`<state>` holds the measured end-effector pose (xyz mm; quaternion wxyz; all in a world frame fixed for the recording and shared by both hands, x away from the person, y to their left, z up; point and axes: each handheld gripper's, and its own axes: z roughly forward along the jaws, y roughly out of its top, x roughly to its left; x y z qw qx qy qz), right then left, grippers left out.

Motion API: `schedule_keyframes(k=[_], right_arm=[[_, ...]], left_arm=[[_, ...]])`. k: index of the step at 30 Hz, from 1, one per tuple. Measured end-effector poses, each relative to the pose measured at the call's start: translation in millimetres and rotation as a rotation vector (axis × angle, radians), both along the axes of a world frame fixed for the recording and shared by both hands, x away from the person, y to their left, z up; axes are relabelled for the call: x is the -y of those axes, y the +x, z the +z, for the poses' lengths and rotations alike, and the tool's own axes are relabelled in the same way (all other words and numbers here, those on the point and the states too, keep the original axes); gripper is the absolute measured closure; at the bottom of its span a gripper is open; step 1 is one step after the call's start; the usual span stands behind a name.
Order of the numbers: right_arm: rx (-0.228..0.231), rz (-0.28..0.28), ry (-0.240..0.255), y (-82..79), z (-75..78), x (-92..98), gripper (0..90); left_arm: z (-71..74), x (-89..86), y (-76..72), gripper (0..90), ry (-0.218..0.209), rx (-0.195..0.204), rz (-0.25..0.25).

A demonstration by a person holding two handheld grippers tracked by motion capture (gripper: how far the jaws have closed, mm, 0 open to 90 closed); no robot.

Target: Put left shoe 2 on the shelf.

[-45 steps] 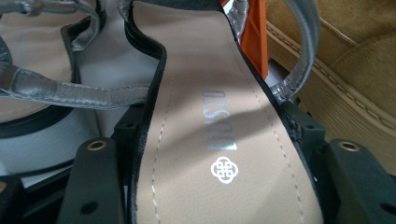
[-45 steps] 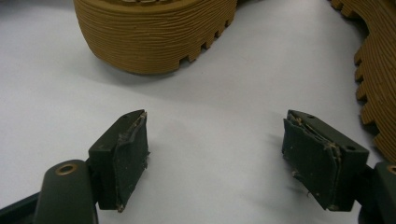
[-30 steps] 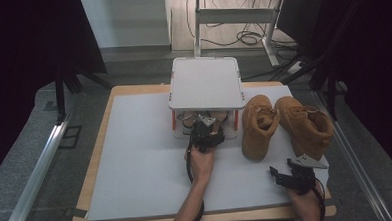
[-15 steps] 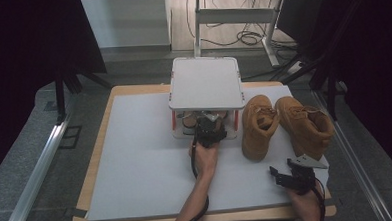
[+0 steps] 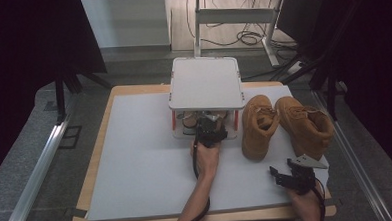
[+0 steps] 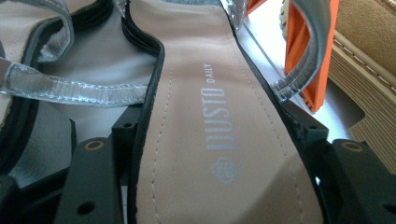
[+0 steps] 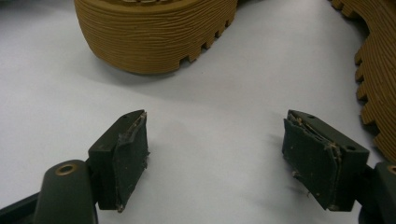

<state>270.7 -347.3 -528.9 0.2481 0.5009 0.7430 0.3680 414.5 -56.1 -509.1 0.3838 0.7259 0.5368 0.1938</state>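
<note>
Nearest me, at the lower right of the high view, my right gripper rests on the white table top, jaws apart and empty; in the right gripper view I see bare surface between the pads, with a ribbed boot sole beyond at the upper left.

Toward the middle of the frame, my left gripper reaches into the lower level of the small white rack. In the left gripper view the jaws straddle the heel end of a sandal, its tan insole running up the centre of the frame between silver straps. The jaws have just been opening a little, with the sandal between them; whether the pads press on its edges now I cannot tell.

I judge the step in hand to be either taking hold of the sandal under the shelf or setting it down there. If taking it, the next move calls for a firm squeeze on the sole's edges, then a level pull toward me clear of the orange post.

Farther right, the two tan boots stand beside the rack.
</note>
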Motion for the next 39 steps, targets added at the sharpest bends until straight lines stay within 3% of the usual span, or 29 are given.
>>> schedule_keyframes(k=[7,19,23,31,39], right_arm=[[0.001,0.001,0.0,-0.2,-0.1,0.1,22.4],[0.002,0.002,0.0,-0.3,-0.1,0.1,22.4],[0.002,0.002,0.0,-0.3,-0.1,0.1,22.4],[0.002,0.002,-0.001,-0.3,-0.1,0.1,22.4],[0.002,0.002,-0.001,-0.3,-0.2,0.0,22.4]], left_arm=[[4.6,-5.0,-8.2,28.4,-0.008,-0.002,-0.049],[15.5,-21.3,-30.6,29.2,-0.024,0.022,-0.094],[18.0,-29.8,-37.9,31.6,-0.04,0.034,-0.102],[20.7,-39.5,-53.5,34.2,-0.028,0.064,-0.125],[15.8,-51.0,-63.3,47.7,-0.031,0.062,-0.165]])
